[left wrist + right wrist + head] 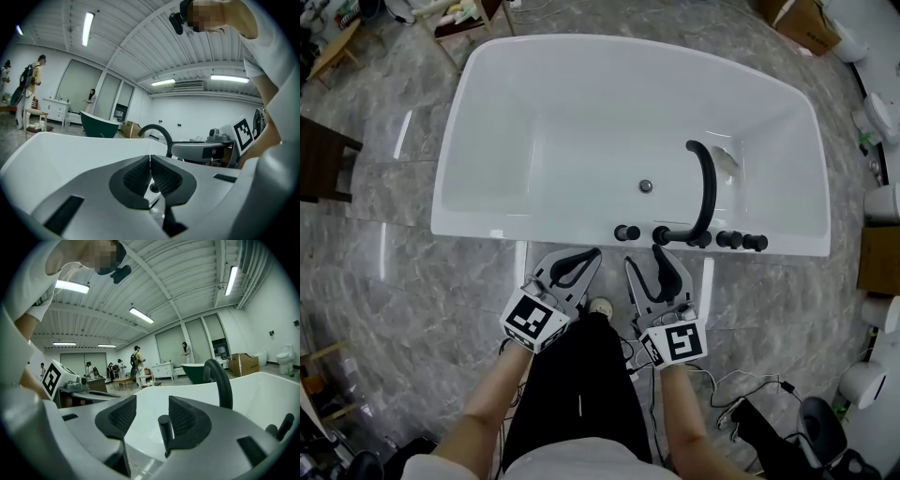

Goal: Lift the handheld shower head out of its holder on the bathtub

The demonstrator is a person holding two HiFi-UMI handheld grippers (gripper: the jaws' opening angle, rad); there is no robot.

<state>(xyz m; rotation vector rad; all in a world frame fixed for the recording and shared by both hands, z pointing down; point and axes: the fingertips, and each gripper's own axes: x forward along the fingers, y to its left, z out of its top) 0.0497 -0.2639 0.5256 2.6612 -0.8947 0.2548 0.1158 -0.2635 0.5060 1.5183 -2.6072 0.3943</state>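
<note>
Right gripper [644, 257] hangs open at the tub [487, 225] rim. The shower head [662, 234] sits in its holder at its 12 o'clock, with the curved black spout [706, 187] crowding in at 1. Left gripper [593, 255] is clamped shut, empty.

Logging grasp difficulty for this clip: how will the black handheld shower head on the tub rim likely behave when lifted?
The handheld shower head looks like a slim, rigid black stick, so it is probably stiff and light. Its smooth round surface may slip. No hose shows, but a hidden one might tug back.
</note>
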